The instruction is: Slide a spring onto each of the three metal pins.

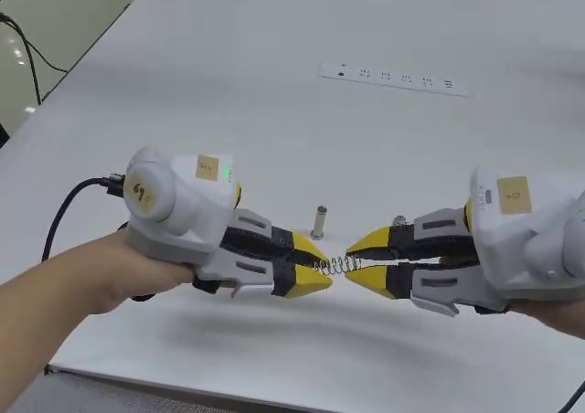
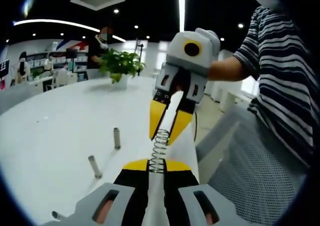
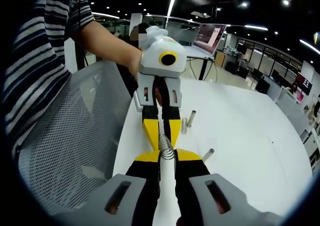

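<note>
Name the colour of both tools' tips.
Yellow on both, left tool and right tool; head view shows best.

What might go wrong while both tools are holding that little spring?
The spring is pinched at both ends, by the left gripper and right gripper; pulling apart may stretch it, or it may flick away when one lets go. It hangs near the edge of the table, so it might fall to the floor.

right gripper [image 3: 167, 156]: jaws closed on spring [image 3: 166, 147] | left gripper [image 3: 160, 138] opposite, gripping its far end
</note>
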{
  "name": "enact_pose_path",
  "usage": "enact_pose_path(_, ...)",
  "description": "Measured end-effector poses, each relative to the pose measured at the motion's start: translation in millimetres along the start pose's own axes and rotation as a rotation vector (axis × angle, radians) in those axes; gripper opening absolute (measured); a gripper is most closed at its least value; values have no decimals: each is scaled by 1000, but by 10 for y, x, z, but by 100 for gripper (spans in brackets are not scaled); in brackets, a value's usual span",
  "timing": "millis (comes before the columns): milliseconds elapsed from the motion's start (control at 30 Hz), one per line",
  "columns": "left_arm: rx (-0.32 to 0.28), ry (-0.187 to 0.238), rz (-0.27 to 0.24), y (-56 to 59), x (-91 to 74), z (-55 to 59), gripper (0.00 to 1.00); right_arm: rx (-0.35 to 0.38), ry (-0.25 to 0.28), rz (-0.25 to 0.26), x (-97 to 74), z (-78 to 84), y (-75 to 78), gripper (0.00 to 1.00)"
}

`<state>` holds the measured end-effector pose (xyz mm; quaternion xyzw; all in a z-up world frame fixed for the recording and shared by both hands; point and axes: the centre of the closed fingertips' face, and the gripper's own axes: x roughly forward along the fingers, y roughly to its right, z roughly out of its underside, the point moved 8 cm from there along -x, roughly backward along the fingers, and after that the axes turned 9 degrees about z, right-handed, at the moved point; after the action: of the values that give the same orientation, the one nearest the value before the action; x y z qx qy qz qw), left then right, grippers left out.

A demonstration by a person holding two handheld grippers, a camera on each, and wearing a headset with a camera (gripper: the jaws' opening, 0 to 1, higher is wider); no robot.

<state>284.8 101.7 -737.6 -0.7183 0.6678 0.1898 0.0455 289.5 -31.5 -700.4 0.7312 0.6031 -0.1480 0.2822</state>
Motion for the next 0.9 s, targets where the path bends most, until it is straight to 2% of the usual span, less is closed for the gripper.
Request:
enact_pose_path(433, 14, -12, 3, 1, 24, -27, 3, -8, 17, -21, 2, -91, -15, 6)
enact_pose_path(567, 21, -14, -2, -2, 25, -50, 2, 23, 32, -17, 9, -108, -4, 6)
enact_pose_path(633, 19, -9, 1, 4, 29, -54, 3, 38, 47, -20, 9, -127, -8, 7)
enact_pose_path(700, 19, 2, 10, 24, 49, -69, 3, 107, 106, -31, 14, -202, -13, 7)
enact_pose_path(767, 39, -7, 3, 35, 78, -86, 2, 89, 90, -28, 24, -213, 0, 6)
enact_pose_path(900, 37, -18, 2, 26, 79, -66, 2, 65, 86, -23, 83, -236, -32, 6)
